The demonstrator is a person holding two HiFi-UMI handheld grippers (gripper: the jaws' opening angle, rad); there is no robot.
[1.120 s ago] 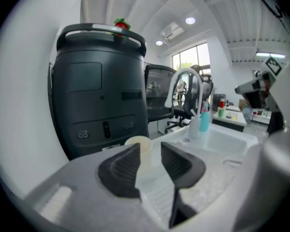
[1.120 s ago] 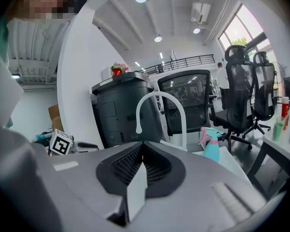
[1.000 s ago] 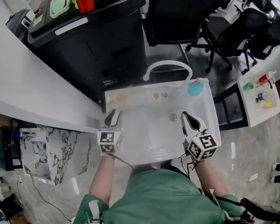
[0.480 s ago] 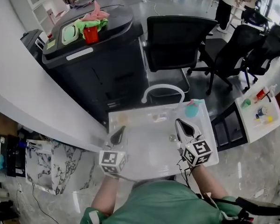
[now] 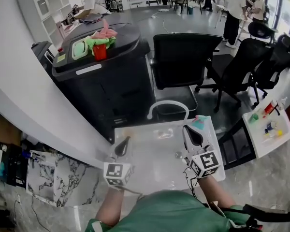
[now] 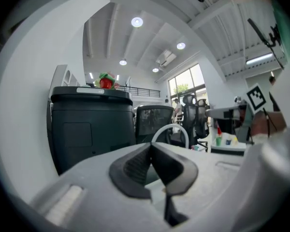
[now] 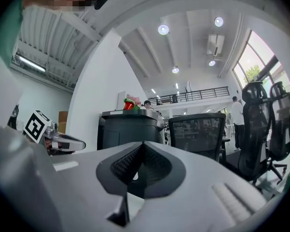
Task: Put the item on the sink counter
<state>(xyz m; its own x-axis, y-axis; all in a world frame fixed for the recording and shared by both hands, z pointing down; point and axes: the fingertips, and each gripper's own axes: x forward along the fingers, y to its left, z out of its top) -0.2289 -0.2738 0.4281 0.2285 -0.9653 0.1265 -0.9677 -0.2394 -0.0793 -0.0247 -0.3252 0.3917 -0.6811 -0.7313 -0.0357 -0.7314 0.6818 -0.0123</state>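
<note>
Grippers lifted: we have raised our left gripper (image 5: 123,143) and right gripper (image 5: 189,130), both clamped shut on nothing, above the white plastic sink (image 5: 154,164); task apparently unstarted.

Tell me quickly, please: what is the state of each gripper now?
Left gripper: closed, holding nothing.
Right gripper: closed, holding nothing.

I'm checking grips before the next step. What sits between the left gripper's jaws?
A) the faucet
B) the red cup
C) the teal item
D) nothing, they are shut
D: in its own view, the left gripper has its pads pressed together with nothing between them.
</note>
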